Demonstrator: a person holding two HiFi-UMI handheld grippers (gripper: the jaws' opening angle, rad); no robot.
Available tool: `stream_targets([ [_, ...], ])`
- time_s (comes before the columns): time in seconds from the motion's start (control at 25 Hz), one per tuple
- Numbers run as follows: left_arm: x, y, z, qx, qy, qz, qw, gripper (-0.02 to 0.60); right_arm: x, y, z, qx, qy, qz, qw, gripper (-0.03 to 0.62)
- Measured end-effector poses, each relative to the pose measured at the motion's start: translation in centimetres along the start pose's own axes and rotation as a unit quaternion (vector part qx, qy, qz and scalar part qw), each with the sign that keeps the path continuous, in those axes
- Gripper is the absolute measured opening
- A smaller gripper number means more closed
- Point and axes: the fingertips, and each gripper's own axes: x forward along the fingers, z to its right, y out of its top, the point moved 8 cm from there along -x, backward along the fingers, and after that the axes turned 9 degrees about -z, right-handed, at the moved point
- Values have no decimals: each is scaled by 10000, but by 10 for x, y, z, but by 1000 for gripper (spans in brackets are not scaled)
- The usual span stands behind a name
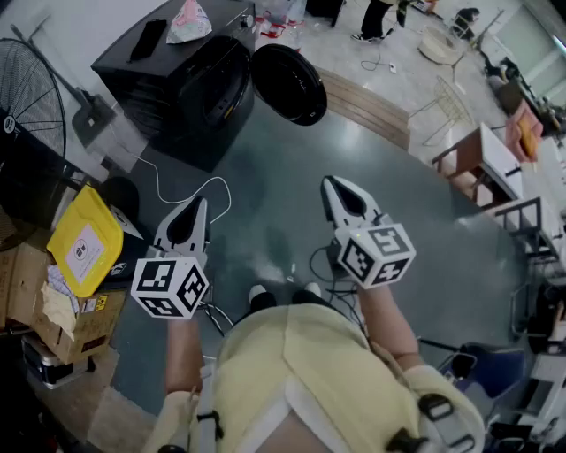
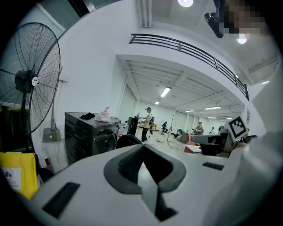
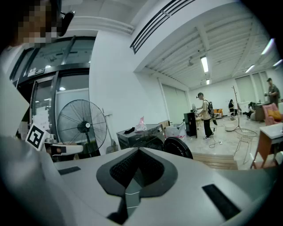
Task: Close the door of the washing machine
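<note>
The black washing machine (image 1: 190, 88) stands at the far left of the room, and its round dark door (image 1: 287, 84) hangs swung open to the right. Both grippers are held well short of it above the grey floor, empty. My left gripper (image 1: 196, 205) has its jaws together, and so does my right gripper (image 1: 332, 183). In the left gripper view, beyond the shut left gripper (image 2: 142, 146), I see the machine (image 2: 88, 134) and the open door (image 2: 128, 140). The right gripper view shows the machine (image 3: 141, 137) and door (image 3: 178, 148) past the shut right gripper (image 3: 138, 149).
A pink bag (image 1: 188, 22) and a black cloth (image 1: 149, 37) lie on the machine's top. A standing fan (image 1: 31, 88), a yellow sign (image 1: 84, 243) and cardboard boxes (image 1: 53, 318) line the left. A white cable (image 1: 190, 190) crosses the floor. Tables (image 1: 482, 164) stand at right.
</note>
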Motion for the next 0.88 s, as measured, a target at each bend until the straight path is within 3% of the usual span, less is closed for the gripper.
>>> stream_targets([
  [0.44,4,-4,-22,110,-445,-130,9989,14,19,-19,-22,217,-54,-61,9997,5],
  [0.72,22,-7,-28,133,-452,-157,9988,11,22,-27,-13,-31,-533,-297,9981,6],
  [0.88,36,1,-21,230,-363,-203,9989,11,29,-22,5,14,-554,-283,9981,6],
])
